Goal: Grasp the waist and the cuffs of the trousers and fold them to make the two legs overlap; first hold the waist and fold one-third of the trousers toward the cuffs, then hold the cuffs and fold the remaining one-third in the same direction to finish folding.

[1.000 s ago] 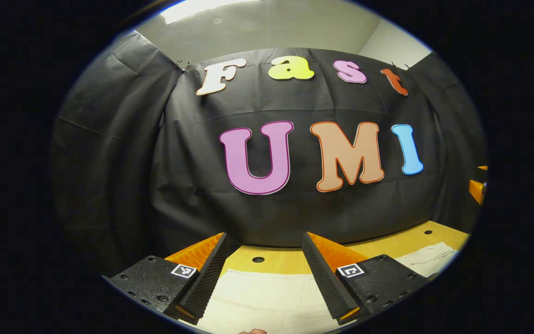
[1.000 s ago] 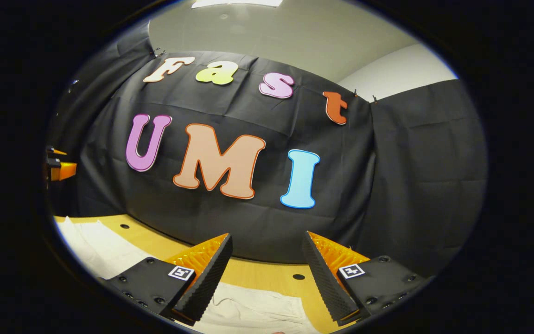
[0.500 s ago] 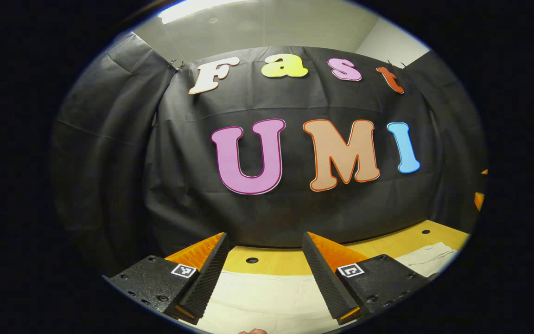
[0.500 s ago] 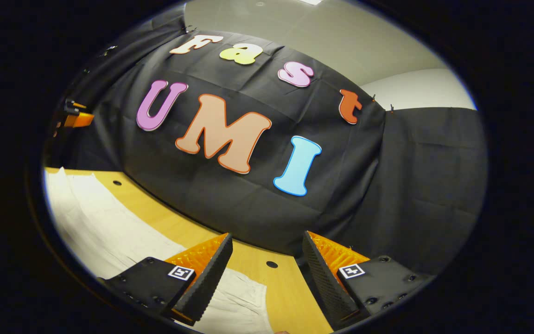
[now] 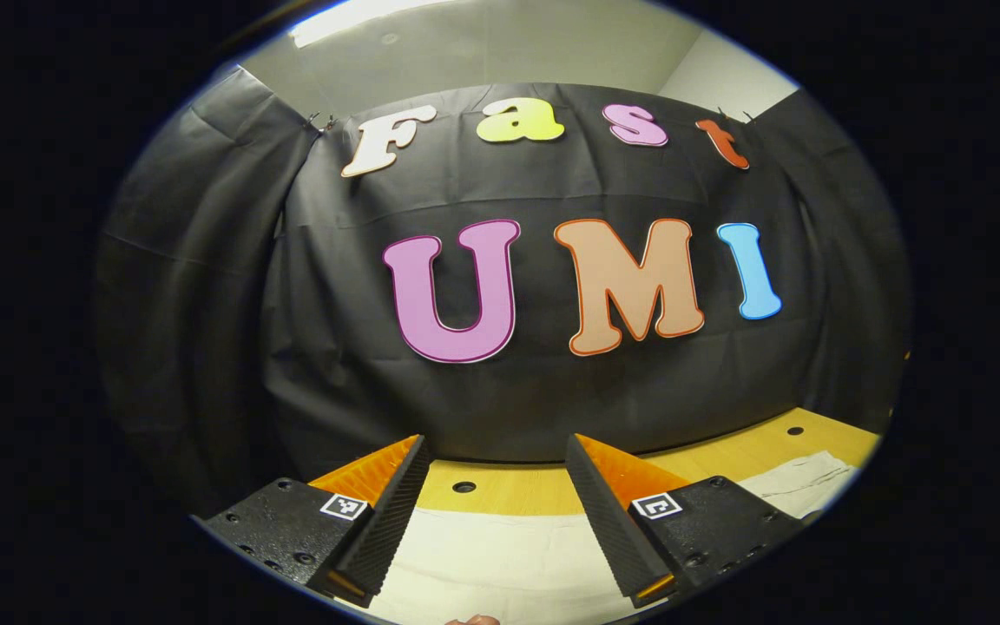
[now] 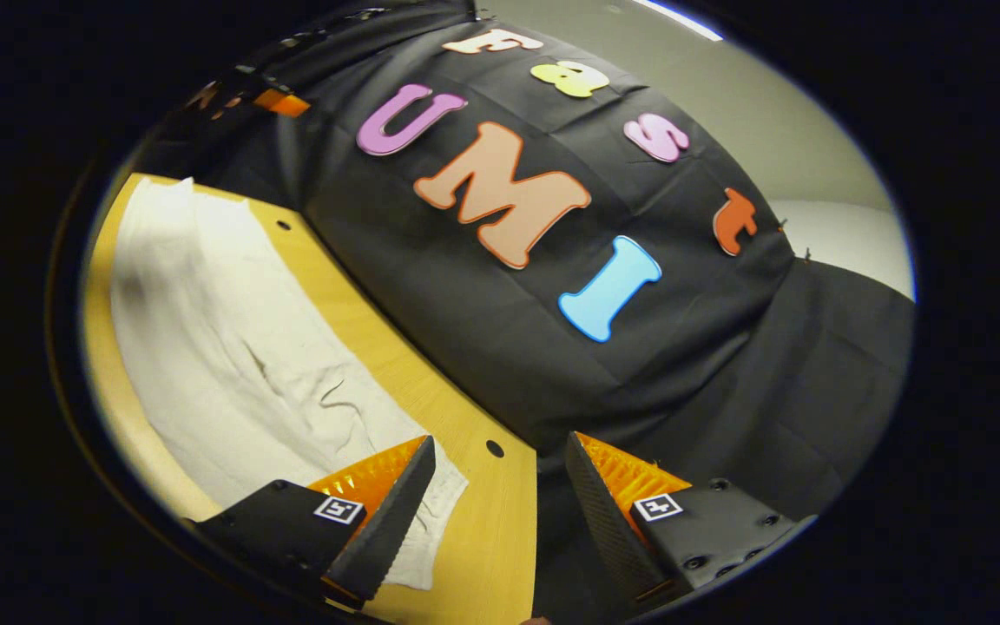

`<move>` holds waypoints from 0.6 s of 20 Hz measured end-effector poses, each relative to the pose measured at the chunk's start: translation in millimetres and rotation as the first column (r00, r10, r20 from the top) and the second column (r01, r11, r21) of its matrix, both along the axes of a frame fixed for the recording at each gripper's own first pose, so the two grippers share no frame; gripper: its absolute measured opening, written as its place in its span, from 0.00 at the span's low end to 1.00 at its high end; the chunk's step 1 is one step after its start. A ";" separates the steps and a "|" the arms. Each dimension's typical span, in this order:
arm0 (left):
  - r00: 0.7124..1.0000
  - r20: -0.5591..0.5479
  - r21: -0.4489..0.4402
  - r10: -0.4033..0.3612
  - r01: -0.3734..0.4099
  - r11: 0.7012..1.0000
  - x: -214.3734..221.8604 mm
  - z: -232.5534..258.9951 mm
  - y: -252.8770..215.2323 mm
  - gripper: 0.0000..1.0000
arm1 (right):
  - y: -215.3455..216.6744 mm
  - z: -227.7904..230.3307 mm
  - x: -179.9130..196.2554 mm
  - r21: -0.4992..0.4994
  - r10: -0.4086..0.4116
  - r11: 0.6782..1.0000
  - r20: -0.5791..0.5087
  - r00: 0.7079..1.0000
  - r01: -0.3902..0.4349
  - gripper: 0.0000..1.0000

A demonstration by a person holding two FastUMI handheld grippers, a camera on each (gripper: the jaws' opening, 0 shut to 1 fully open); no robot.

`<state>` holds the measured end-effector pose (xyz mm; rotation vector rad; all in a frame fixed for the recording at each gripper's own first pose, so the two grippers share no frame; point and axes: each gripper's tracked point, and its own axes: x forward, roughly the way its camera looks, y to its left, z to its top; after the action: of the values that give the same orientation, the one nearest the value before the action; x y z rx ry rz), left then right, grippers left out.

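Wooden table (image 6: 474,555) with round holes, backed by black cloth wall (image 5: 205,304). One pair of off-white trousers (image 6: 231,347) lies flat, partly cut off. Left gripper (image 5: 493,521) jaws released above the fabric; right gripper (image 6: 500,512) jaws released, tilted, over the table edge.

Even, fairly bright light from a ceiling lamp (image 5: 361,16); strong fisheye bending at the edges, slight blur on the pale trousers (image 6: 231,347) in the tilted right gripper view
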<state>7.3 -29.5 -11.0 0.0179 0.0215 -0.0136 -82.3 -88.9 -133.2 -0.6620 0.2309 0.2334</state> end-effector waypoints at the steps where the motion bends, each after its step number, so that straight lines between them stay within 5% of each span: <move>1: 1.000 -0.002 0.004 -0.001 0.001 1.000 0.2 -0.4 -1.5 0.94 | -0.3 -11.4 -6.2 -0.028 0.018 0.999 -0.020 1.000 -0.018 0.97; 7: 1.000 -0.008 0.039 -0.008 0.008 0.999 -3.6 -4.5 -6.6 0.95 | 1.8 -69.8 -37.4 -0.138 0.109 0.982 -0.146 0.983 -0.129 0.99; 12: 1.000 -0.024 0.052 -0.003 0.005 0.999 -7.2 -12.7 -5.8 0.96 | -0.9 -119.7 -58.9 -0.249 0.206 0.928 -0.279 0.938 -0.278 0.98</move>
<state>0.1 -35.2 -23.7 0.0700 0.0457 -0.0173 -141.2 -89.8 -252.9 -0.9516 0.4297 0.5318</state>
